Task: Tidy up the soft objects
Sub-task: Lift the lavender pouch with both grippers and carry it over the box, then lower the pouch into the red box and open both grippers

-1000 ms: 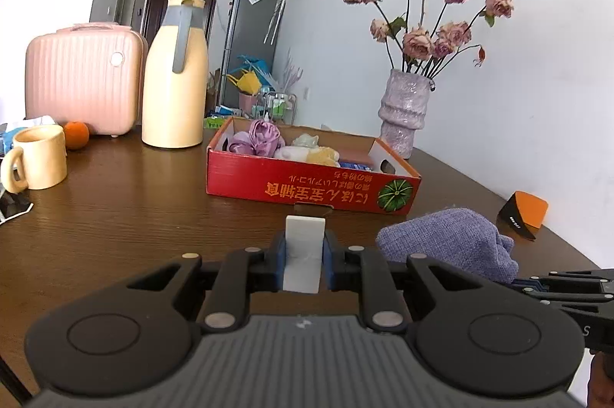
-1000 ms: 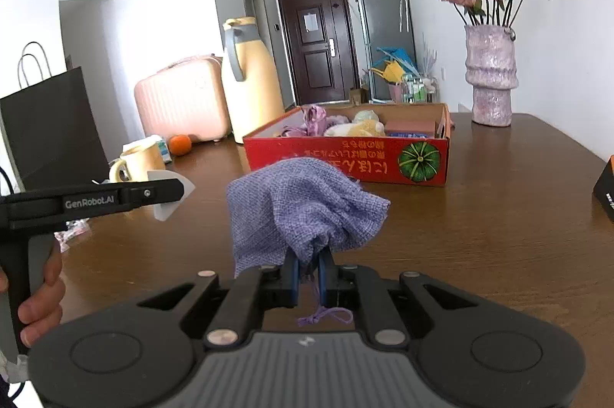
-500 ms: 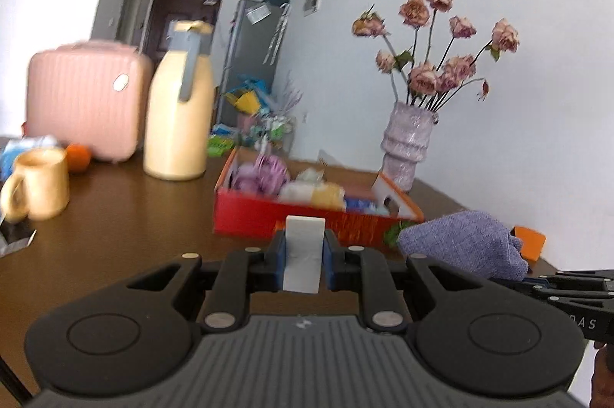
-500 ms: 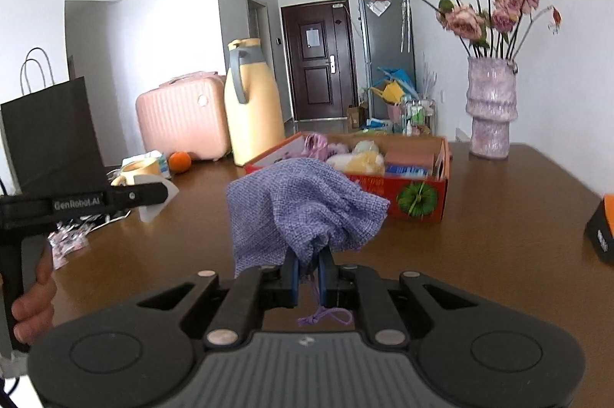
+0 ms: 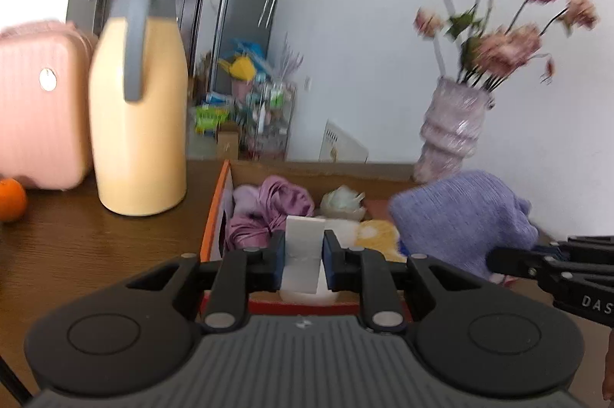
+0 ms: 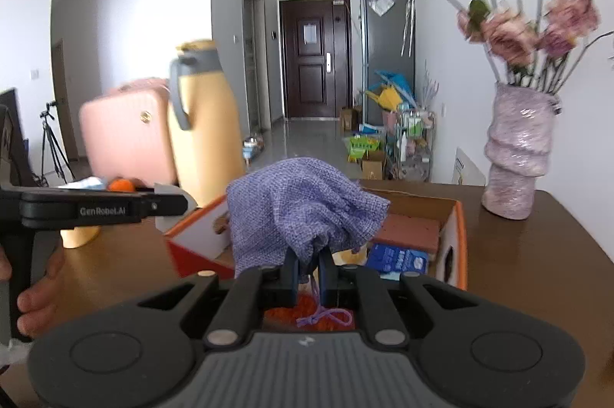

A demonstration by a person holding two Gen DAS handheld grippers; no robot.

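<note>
Purple knitted cloth, a drawstring pouch, is bunching up directly ahead of the right gripper, whose jaws are pinching its gathered neck while the cord is dangling below. The pouch is hanging over the red cardboard box, above the items inside. In the left wrist view the left gripper is clamping a white block between its fingertips, over the near edge of the box, with the pouch to its right. A pink-purple fabric bundle is lying inside the box. The box is sitting on the brown wooden desk, beside a yellow thermos.
</note>
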